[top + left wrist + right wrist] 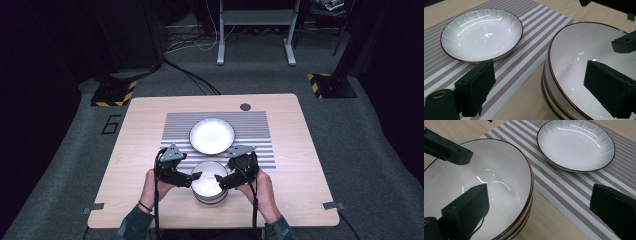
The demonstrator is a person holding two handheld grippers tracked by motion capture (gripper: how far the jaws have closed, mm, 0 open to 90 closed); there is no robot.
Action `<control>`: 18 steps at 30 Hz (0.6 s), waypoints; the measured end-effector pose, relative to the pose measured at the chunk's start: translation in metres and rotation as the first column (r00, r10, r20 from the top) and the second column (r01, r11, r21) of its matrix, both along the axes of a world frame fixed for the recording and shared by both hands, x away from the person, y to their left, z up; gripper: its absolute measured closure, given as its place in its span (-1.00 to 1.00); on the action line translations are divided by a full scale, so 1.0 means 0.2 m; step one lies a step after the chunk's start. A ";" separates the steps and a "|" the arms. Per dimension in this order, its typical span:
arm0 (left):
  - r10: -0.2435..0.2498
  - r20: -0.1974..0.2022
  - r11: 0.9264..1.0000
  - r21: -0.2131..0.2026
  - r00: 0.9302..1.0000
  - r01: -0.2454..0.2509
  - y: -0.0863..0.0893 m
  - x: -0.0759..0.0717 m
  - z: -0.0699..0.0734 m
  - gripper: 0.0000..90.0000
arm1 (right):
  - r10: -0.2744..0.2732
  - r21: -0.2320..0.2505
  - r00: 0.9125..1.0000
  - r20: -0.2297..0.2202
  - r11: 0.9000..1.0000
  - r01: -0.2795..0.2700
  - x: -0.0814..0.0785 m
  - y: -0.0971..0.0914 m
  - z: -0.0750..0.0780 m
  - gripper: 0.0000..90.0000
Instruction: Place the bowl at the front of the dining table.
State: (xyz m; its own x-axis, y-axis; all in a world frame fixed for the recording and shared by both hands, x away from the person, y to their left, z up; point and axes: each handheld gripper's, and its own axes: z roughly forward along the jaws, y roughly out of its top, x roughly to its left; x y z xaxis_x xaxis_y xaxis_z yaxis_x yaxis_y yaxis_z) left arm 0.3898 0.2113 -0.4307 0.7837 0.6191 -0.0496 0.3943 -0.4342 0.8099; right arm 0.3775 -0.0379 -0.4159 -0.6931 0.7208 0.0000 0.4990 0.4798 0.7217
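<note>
A stack of white bowls with brown rims (pixel 209 190) (pixel 584 57) (pixel 474 177) stands near the table's front edge. A single white bowl (pixel 212 135) (pixel 482 33) (pixel 575 143) rests on the striped placemat (pixel 255 131) (pixel 529 50) (pixel 564 187). My left gripper (pixel 194 178) (pixel 541 90) is open at the stack's left side, its jaws straddling the top bowl's rim. My right gripper (pixel 220 180) (pixel 540 212) is open at the stack's right side, also straddling that rim. One jaw of each reaches over the bowl's inside.
The wooden table (pixel 140 150) has a round cable hole (pixel 245 107) at its back edge. Bare wood lies left and right of the placemat. A desk frame (pixel 255 30) and cables (pixel 195 80) stand on the floor behind.
</note>
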 end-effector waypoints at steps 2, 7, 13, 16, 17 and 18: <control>-0.004 -0.004 1.000 0.002 1.000 0.004 -0.01 0.00 0.00 -0.79 | 0.014 -0.006 1.000 0.010 1.000 -0.013 0.01 0.00 0.00 -0.97; -0.006 -0.006 1.000 0.004 1.000 0.006 -0.03 0.00 -0.01 -0.79 | 0.019 -0.003 1.000 -0.008 1.000 -0.019 0.01 0.02 -0.02 -0.95; -0.021 -0.026 1.000 0.021 0.999 0.022 -0.06 0.00 -0.02 -0.79 | 0.045 -0.013 0.999 -0.013 0.999 -0.045 0.02 0.05 -0.03 -0.89; -0.025 -0.034 0.999 0.027 0.999 0.025 -0.08 0.00 -0.03 -0.79 | 0.047 -0.013 0.998 -0.029 0.999 -0.048 0.02 0.07 -0.04 -0.83; -0.027 -0.040 0.999 0.030 0.999 0.028 -0.08 0.00 -0.03 -0.79 | 0.047 -0.013 0.998 -0.029 0.999 -0.048 0.02 0.07 -0.04 -0.83; -0.028 -0.046 0.999 0.024 0.999 0.029 -0.08 0.00 -0.03 -0.80 | 0.045 -0.017 0.998 -0.038 0.999 -0.046 0.02 0.08 -0.04 -0.79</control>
State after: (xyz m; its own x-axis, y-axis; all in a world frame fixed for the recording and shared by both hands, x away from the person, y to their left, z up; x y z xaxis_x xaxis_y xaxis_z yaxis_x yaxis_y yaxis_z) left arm 0.3895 0.1954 -0.4368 0.7985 0.5978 -0.0710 0.4180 -0.4657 0.7800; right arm 0.3818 -0.0212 -0.4245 -0.7251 0.6885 0.0137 0.5026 0.5156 0.6939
